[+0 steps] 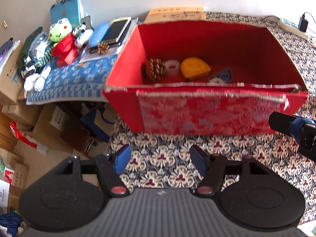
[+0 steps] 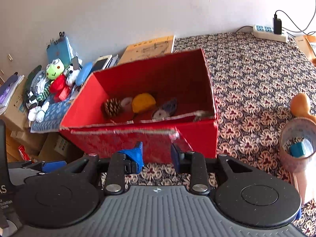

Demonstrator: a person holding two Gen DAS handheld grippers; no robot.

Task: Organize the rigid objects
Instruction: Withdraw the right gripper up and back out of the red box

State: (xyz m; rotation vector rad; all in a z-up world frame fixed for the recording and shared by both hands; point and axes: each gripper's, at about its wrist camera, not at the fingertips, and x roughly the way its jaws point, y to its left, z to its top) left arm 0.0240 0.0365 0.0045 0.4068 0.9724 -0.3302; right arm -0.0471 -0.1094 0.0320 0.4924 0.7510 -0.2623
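Both claws hang empty before the red box [image 1: 197,106] on the patterned counter [image 1: 162,158]: the left claw [image 1: 160,159] wide, the right claw [image 2: 157,155] narrower. Inside the box lie a pinecone [image 1: 154,69], tape roll [image 1: 172,67] and yellow tape measure [image 1: 195,68]. The cup [image 2: 298,144] (something blue inside) and gourd [image 2: 301,104] wait at right; I'd swing the right claw there, opening wider before closing.

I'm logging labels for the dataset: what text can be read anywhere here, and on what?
"AS": white letters on the black device at the left edge, cut off.
Small print below it: too blurred.
Flat cardboard box behind the red box: printed, unreadable.
Stacked cartons: print blurred.
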